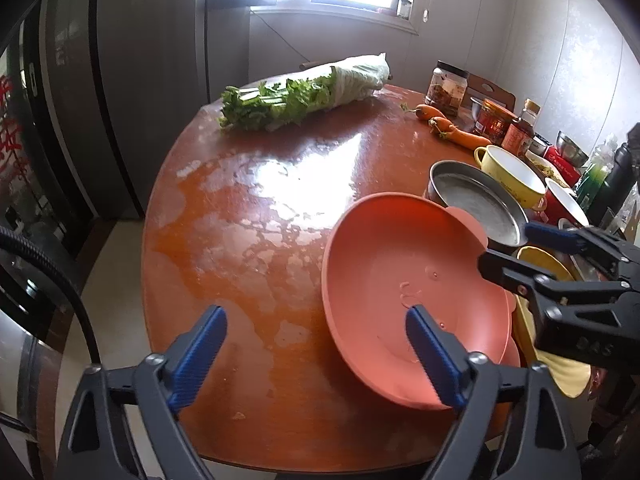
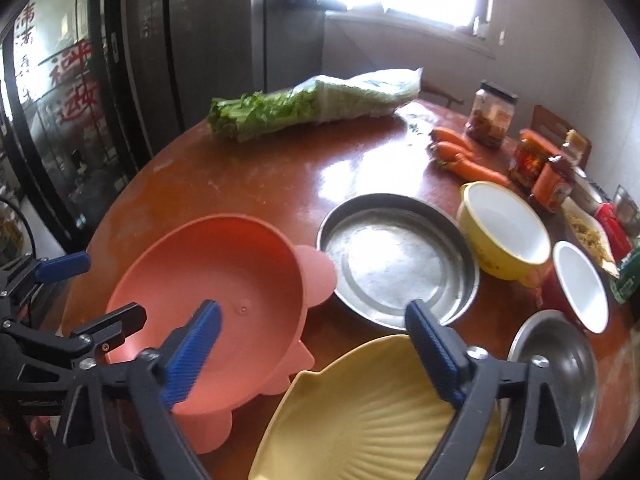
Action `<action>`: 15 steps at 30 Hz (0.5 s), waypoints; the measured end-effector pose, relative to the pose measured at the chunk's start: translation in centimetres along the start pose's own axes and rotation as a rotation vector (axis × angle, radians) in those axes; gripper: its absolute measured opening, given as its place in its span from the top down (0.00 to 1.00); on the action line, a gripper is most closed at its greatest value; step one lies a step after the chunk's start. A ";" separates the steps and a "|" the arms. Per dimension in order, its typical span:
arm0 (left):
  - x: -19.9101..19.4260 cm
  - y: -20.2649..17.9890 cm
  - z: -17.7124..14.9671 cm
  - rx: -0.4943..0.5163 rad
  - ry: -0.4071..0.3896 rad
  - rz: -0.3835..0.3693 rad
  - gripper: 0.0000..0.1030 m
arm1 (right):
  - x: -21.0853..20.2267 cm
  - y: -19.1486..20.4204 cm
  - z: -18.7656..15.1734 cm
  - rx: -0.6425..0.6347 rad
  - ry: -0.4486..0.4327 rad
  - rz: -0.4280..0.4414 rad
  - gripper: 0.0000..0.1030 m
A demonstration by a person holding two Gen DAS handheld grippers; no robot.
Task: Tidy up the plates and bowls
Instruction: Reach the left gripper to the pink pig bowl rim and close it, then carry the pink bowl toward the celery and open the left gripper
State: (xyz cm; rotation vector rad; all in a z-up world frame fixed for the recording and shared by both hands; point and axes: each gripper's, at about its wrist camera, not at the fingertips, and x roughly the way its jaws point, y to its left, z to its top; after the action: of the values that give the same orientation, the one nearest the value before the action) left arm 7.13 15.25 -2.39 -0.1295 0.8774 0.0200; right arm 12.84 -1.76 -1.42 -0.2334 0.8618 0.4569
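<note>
The round table (image 1: 248, 200) is taken as the landmark; its far half carries only a bagged bundle of greens (image 1: 304, 92) and carrots (image 1: 448, 124), so broad bare room is left at its middle and left side. The dishes are crowded at its near right edge.

The pink bowl (image 2: 224, 280) is seen tilted at the near edge, its eared rim just beside the steel pan (image 2: 396, 260). The yellow scalloped plate (image 2: 360, 420) lies nearest the edge, seemingly partly tucked under the pink bowl. Beyond the pan stand a yellow bowl (image 2: 508, 232) and a red cup (image 2: 580, 284); a small steel bowl (image 2: 560, 364) sits by the scalloped plate.

The left gripper (image 1: 316, 356) is held wide, one pad over the pink bowl's inside and the other over bare table, so the near rim lies between the jaws; no pinch is shown. The right gripper (image 2: 316, 356) is likewise held fairly wide above the scalloped plate and the pink bowl, nothing being clamped.

The step in hand is judged to be seizing a rim. A rim is best straddled squarely and gripped firmly before lifting, since the tilted bowl may slide. Lifts are best carried toward the table's bare middle, away from the near edge and the jars (image 1: 492, 120).
</note>
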 end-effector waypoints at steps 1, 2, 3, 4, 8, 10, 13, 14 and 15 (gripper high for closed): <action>0.2 -0.1 0.0 0.001 0.006 -0.008 0.18 | 0.3 0.0 0.0 -0.003 0.011 0.014 0.34; 0.3 -0.1 0.0 0.002 0.011 -0.013 0.23 | 0.5 0.1 0.0 -0.007 0.017 0.018 0.41; 0.4 -0.2 0.0 0.000 0.014 -0.020 0.30 | 0.7 0.2 0.0 -0.015 0.022 0.011 0.45; 0.6 -0.3 0.0 0.000 0.020 -0.035 0.34 | 0.7 0.5 0.0 -0.031 0.020 0.002 0.47; 0.9 -0.4 -0.2 -0.008 0.031 -0.067 0.46 | 0.9 0.7 0.0 -0.046 0.018 0.016 0.60; 1.1 -0.7 -0.3 0.004 0.033 -0.078 0.49 | 1.5 1.0 0.0 -0.065 0.038 0.016 0.71; 1.2 -1.5 -0.4 0.042 0.039 -0.062 0.64 | 2.1 1.1 0.0 -0.074 0.059 0.016 0.74; 1.2 -1.7 -0.4 0.049 0.040 -0.058 0.69 | 2.3 1.1 0.0 -0.074 0.066 0.018 0.76; 1.2 -1.9 -0.4 0.059 0.042 -0.054 0.70 | 2.5 1.1 0.0 -0.072 0.072 0.020 0.76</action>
State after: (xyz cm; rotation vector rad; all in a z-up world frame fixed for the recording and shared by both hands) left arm 7.68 13.30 -3.35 -0.0993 0.9153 -0.0593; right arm 13.72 -0.11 -3.34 -0.3090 0.9193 0.5012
